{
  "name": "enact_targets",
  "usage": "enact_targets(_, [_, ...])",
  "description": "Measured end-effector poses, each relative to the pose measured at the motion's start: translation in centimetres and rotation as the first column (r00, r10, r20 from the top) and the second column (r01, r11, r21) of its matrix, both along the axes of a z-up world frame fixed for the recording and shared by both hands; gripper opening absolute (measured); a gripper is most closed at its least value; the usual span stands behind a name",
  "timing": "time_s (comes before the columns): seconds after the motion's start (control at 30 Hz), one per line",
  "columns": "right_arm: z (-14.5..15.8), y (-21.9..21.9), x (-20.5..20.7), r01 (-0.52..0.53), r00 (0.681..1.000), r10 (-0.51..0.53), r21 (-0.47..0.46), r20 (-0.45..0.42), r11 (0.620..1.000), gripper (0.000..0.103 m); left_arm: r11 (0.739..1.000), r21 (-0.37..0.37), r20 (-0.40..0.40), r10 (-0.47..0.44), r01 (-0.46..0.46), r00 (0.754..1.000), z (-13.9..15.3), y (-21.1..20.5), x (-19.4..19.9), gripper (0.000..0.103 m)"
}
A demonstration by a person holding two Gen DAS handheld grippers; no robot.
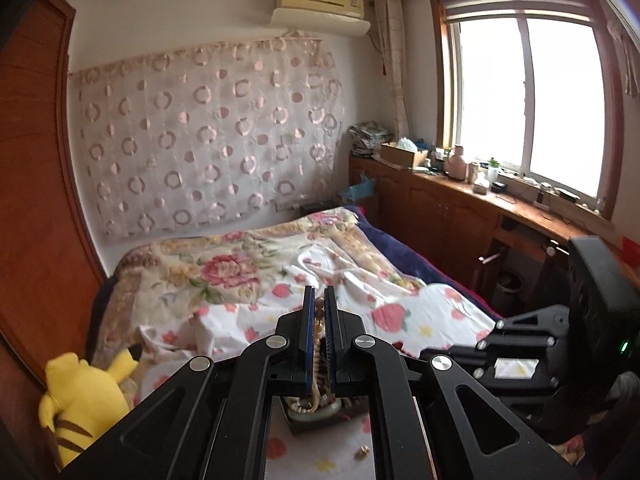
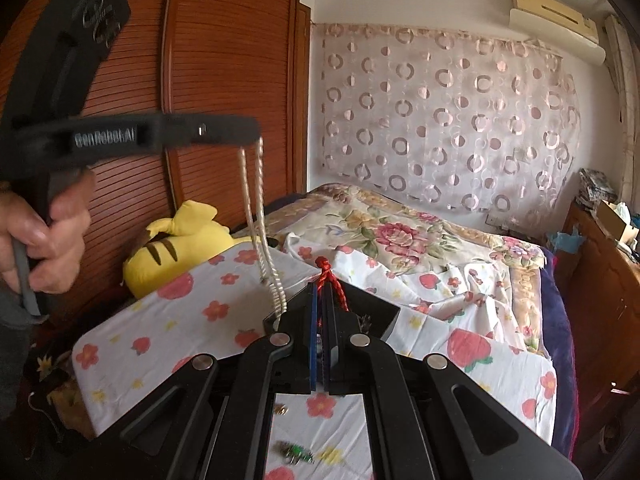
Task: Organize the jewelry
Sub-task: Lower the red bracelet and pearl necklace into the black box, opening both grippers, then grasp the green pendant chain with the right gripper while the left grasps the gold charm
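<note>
My left gripper [image 1: 319,294] is shut on a pale beaded necklace [image 1: 319,332]. In the right wrist view that gripper [image 2: 250,130] is raised at the upper left and the necklace [image 2: 256,208] hangs from it in a long loop, down toward a black jewelry box [image 2: 386,314]. The box [image 1: 304,422] also shows below the left gripper with beads and a pale bangle in it. My right gripper [image 2: 321,292] is shut on a red cord [image 2: 330,280] with a knot at its top, just above the box.
The box sits on a board covered in a strawberry-print cloth [image 2: 168,320] on the bed [image 2: 420,236]. Small jewelry pieces [image 2: 298,454] lie on the cloth near me. A yellow plush toy [image 2: 180,248] lies at the left by the wooden wardrobe [image 2: 224,80].
</note>
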State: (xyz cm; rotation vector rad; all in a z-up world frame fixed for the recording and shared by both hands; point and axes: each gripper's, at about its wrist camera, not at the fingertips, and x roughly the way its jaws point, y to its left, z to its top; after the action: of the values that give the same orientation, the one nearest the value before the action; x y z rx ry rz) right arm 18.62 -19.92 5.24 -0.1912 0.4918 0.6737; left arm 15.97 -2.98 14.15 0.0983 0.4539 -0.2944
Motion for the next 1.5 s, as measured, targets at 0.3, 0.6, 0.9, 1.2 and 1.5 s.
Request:
enact_targets(0.3, [-3.3, 2.3, 4.3, -0.001, 0.998, -0.001, -0.030, -0.070, 1.000, 0.003, 0.999, 0.014, -0.056, 0.049, -0.048, 0.997, -2.3, -0.2, 4.5, 0.004])
enact_targets(0.6, [-8.8, 3.3, 6.9, 0.021, 0.984, -0.031, -0.054, -0.174, 0.998, 0.003, 0.996, 0.006, -0.201, 0.087, -0.088, 0.976, -11.2, 1.1, 7.6, 0.004])
enact_targets(0.9, [-10.3, 3.0, 7.3, 0.044, 0.979, -0.057, -0.067, -0.193, 0.997, 0.007, 0.996, 0.027, -0.188, 0.086, -0.083, 0.978, -12.7, 0.6, 5.8, 0.007])
enact_targets(1.2, [-9.5, 1.4, 4.5, 0.042, 0.989, -0.050, -0.057, -0.138, 0.997, 0.022, 0.993, 0.016, -0.102, 0.119, -0.118, 0.988, -11.6, 0.3, 1.5, 0.053])
enact_targets(1.5, [-9.3, -0.3, 0.3, 0.032, 0.993, -0.036, -0.038, -0.114, 0.999, 0.022, 0.993, -0.010, -0.014, 0.121, -0.121, 0.993, -10.7, -0.1, -3.3, 0.088])
